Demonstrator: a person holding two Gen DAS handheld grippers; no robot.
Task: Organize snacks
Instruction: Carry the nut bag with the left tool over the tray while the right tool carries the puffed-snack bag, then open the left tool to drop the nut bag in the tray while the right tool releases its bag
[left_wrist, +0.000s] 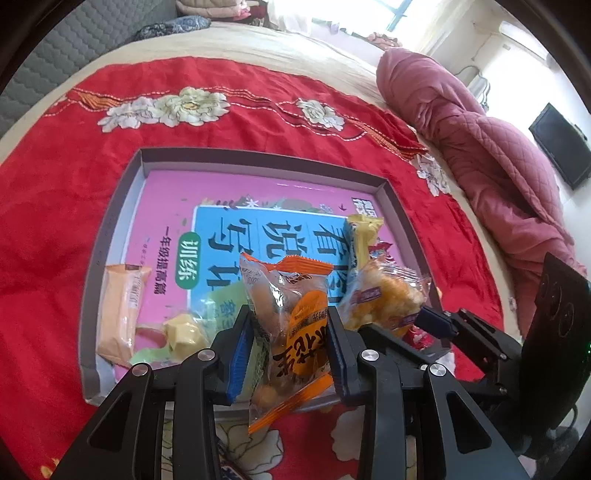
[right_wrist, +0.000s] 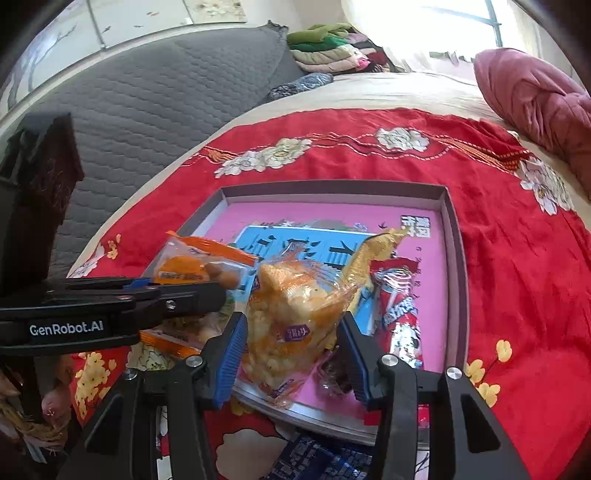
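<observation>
Over the grey tray (left_wrist: 122, 206), left hand-held gripper (left_wrist: 290, 354) clamps an orange snack packet (left_wrist: 295, 332); right hand-held gripper (right_wrist: 291, 354) grips a clear puffed-snack bag (right_wrist: 288, 325).

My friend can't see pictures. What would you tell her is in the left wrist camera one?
The left gripper holds an orange snack packet over a grey tray lined with a pink book cover, on a red flowered blanket. Beside it, the right gripper holds a clear bag of puffed snacks; other wrapped snacks already lie in the tray.
</observation>
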